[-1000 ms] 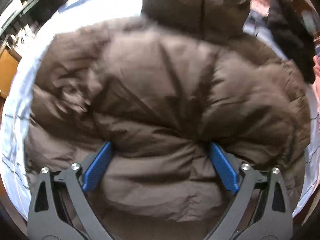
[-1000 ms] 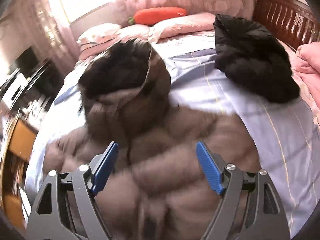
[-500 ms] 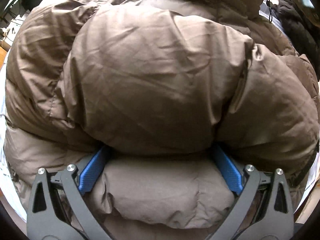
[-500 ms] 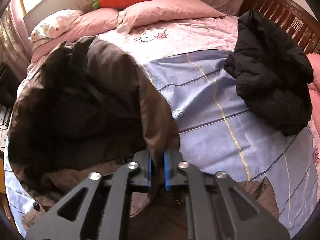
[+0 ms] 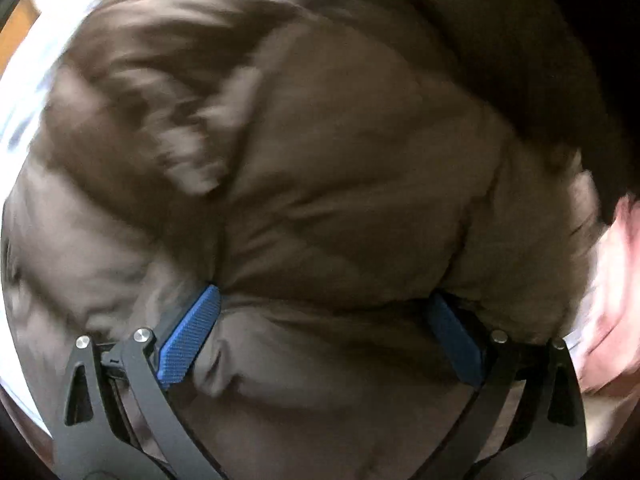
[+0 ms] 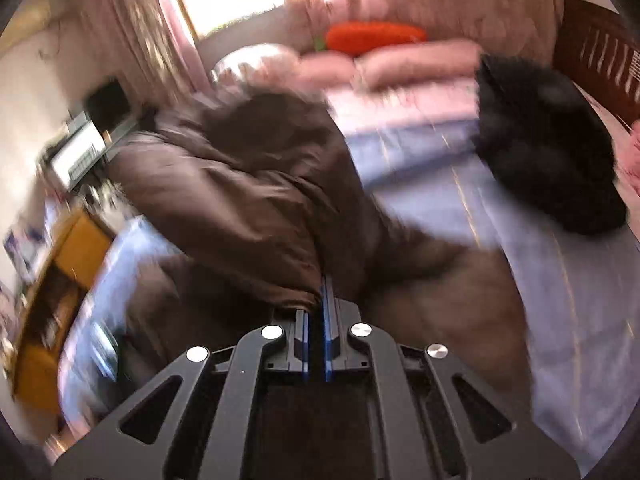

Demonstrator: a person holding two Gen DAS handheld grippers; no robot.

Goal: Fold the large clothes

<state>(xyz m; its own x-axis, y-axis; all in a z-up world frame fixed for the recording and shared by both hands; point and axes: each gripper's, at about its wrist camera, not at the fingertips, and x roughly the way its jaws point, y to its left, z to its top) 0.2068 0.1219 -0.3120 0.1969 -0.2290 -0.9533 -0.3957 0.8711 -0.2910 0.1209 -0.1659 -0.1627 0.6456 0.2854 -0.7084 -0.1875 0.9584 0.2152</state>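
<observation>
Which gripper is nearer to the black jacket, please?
Right. The right gripper, shut on the brown puffer jacket, has the black jacket ahead to its right; the left gripper's view doesn't show it.

Brown jacket (image 5: 340,152) — puffy matt cloth; headboard (image 6: 600,64) — wood.

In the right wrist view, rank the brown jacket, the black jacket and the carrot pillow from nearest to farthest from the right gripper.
1. Brown jacket: pinched in the right gripper, spreading left of centre.
2. Black jacket: piled on the bed to the right.
3. Carrot pillow: at the far end, atop the pink pillows.
</observation>
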